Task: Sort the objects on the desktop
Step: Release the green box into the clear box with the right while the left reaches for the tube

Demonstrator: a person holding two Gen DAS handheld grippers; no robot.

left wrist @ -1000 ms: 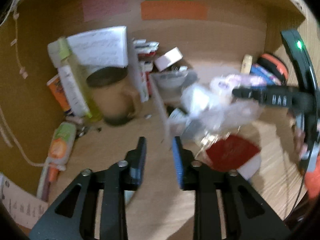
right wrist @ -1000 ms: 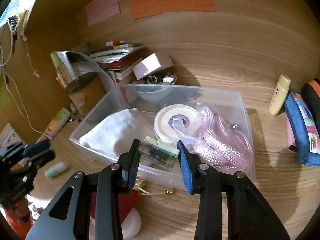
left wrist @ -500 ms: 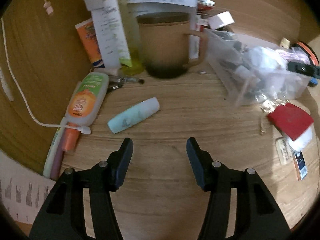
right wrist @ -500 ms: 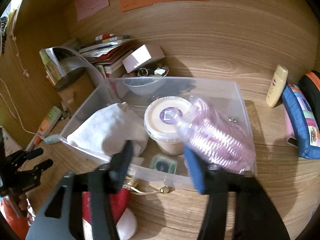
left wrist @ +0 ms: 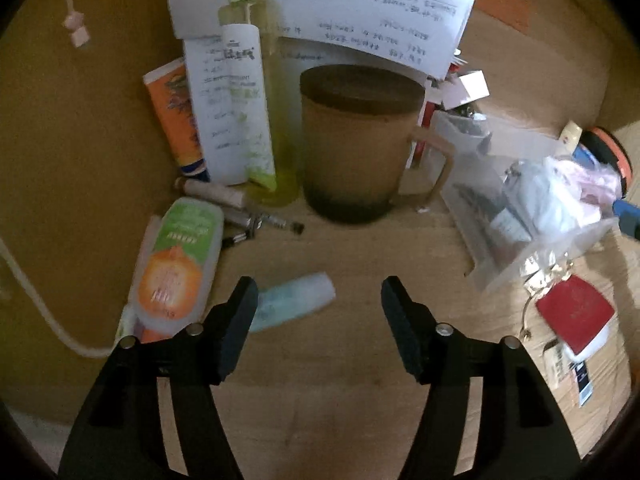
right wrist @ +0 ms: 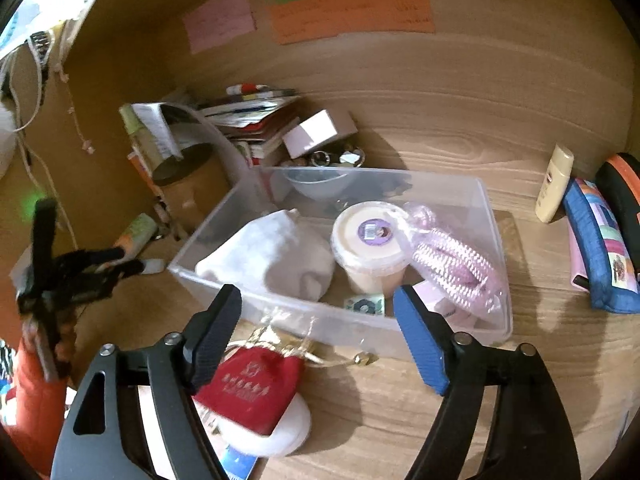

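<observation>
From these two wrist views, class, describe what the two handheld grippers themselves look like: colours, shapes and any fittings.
Both grippers are matte black plastic with cut-out, truss-like finger arms and silver pivot screws. The left gripper has dark ribbed pads. The right gripper has one black pad and one bright blue pad. Seen from the right wrist view, the left gripper sits above an orange sleeve, with a green light nearby.

clear plastic bin [right wrist: 490,216], wood-grain desk [right wrist: 400,420]

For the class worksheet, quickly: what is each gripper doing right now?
Left gripper: jaws opening, empty, above the pale blue tube.
Right gripper: jaws opening, empty, at the clear bin.
</observation>
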